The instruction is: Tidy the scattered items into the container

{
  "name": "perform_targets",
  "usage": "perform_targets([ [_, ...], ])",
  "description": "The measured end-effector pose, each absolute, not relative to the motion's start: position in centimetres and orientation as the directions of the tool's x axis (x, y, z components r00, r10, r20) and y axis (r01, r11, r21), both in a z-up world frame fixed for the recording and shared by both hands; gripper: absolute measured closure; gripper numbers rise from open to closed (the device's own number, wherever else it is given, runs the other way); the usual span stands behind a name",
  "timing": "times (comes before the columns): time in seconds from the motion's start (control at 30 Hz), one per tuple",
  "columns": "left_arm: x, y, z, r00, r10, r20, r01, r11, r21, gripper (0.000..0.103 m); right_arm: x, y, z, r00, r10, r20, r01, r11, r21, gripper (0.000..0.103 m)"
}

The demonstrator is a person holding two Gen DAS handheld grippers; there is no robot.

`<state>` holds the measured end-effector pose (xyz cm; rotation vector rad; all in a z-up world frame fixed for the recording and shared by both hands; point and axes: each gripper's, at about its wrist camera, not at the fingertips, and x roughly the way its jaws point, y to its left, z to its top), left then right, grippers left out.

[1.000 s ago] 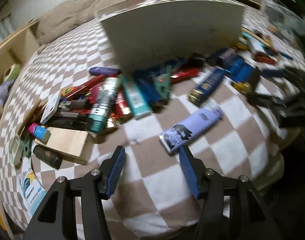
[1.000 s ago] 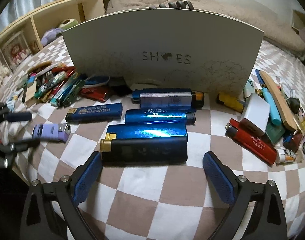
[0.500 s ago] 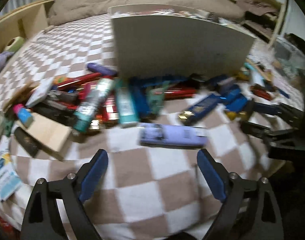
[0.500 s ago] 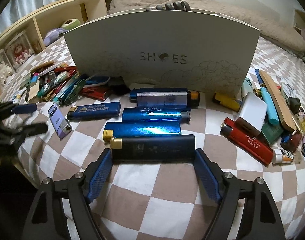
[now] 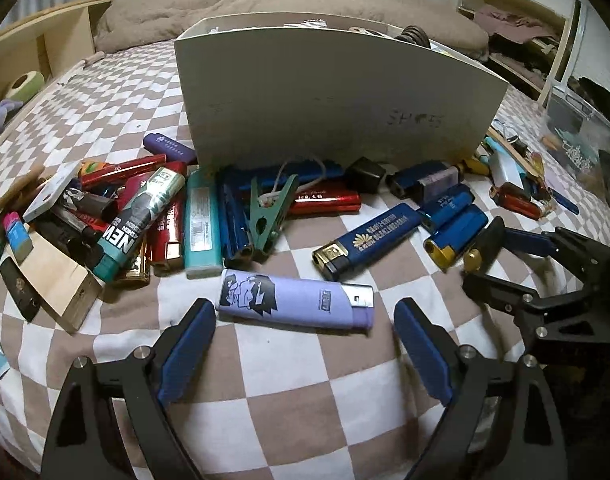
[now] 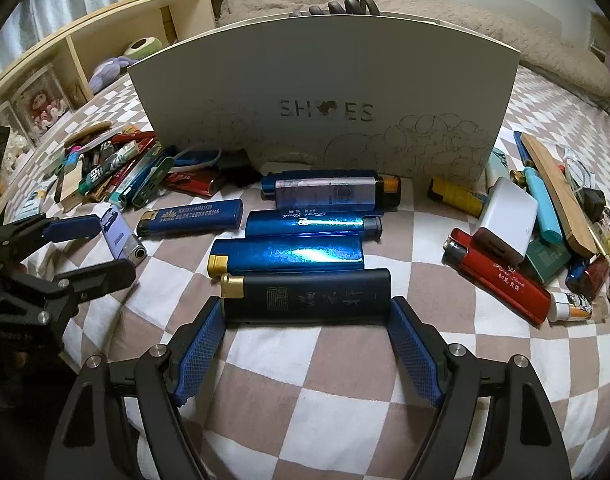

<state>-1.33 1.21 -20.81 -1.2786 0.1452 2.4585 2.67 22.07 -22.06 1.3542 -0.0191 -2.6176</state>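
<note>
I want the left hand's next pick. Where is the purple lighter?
In the left wrist view the purple lighter lies flat on the checked blanket, crosswise just ahead of the open left tongs, in front of the teal lighter.

A bed with a brown-and-white checked cover fills the room; a beige blanket lies far, wooden shelves stand left, under dim light.

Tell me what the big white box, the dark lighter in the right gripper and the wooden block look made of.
White box: matte cardboard, thin printed wall. Dark lighter: probably matte plastic, with a shiny gold metal-looking cap. Wooden block: pale unfinished wood, grain showing.
</note>
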Motion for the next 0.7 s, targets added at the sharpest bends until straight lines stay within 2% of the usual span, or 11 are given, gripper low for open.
perform_targets([
  [0.07, -1.22, 1.17, -20.83, -0.541, 0.264, -0.798, -0.360, -0.931, -0.064, 0.023, 2.72, 22.16, -22.05, -0.563, -0.179, -0.807, 0.165, -0.981, 0.102, 0.021],
  [0.4, -0.99, 1.35, -20.86, -0.555, 0.271, -0.786, -0.377, -0.925, -0.052, 0.023, 2.89, 22.07, -22.03, -0.562, -0.178, -0.808, 0.170, -0.981, 0.097, 0.021],
  [0.47, -1.05, 1.34, -20.87, -0.555, 0.269, -0.787, -0.382, -0.923, -0.047, 0.020, 2.89, 22.07, -22.02, -0.562, -0.178, -0.808, 0.170, -0.981, 0.098, 0.021],
  [0.7, -1.52, 1.92, -21.20, -0.543, 0.269, -0.795, -0.460, -0.888, 0.013, 0.019, 2.98, 22.04, -21.98, -0.562, -0.180, -0.808, 0.169, -0.980, 0.101, 0.021],
])
